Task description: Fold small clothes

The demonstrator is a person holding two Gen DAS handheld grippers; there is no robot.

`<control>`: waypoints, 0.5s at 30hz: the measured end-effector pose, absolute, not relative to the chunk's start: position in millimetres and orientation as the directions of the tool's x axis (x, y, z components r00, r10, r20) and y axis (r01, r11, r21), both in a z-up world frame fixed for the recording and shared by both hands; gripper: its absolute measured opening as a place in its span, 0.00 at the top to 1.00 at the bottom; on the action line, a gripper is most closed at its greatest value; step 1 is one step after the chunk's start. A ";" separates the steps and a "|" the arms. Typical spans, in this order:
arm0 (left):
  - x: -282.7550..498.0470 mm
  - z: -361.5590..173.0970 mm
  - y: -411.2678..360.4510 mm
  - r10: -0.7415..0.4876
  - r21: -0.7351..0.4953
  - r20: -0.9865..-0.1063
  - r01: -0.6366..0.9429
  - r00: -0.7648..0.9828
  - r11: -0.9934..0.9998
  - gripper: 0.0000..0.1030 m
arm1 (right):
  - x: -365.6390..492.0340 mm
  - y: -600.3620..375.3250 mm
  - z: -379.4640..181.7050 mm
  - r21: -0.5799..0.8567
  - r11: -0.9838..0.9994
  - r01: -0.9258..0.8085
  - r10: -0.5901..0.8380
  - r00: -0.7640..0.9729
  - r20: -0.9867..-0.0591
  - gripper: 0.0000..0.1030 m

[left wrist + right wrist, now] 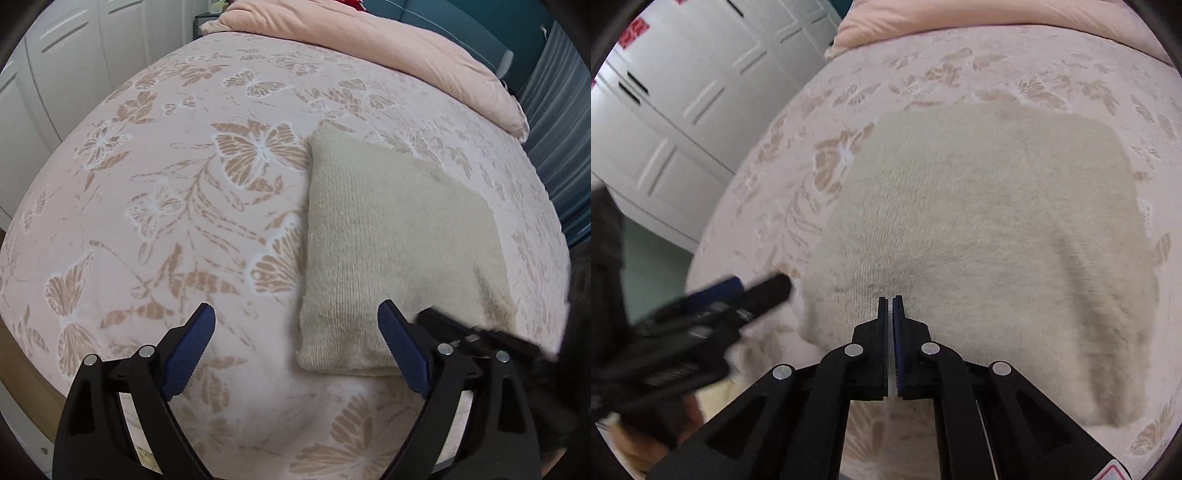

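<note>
Folded beige knit on a butterfly-print bed, two tongs at its near edge.

The left tongs (295, 347) hang spread wide and released, holding nothing, their right finger (402, 350) over the near edge of the folded knit garment (388, 236), which lies at about 2 o'clock on the bedspread (166, 206). The right tongs (890, 306) are clenched, tips over the garment's near edge; a grip on cloth cannot be told. A pink duvet (369, 40) lies at 12 o'clock.

garments: 1 (388, 236) | grippers: 2 (295, 347) (891, 306) | quilts: 1 (369, 40)
</note>
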State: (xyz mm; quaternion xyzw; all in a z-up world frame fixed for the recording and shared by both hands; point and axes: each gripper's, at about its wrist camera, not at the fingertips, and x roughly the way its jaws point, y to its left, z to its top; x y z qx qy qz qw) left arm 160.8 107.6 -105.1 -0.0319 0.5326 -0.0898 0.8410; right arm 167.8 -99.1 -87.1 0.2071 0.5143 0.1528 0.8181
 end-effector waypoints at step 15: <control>103.5 -100.3 77.0 -0.151 -0.071 -0.885 0.193 0.440 0.979 0.08 | 65.7 -198.2 -73.7 0.310 0.912 0.269 0.128 0.531 -0.838 0.86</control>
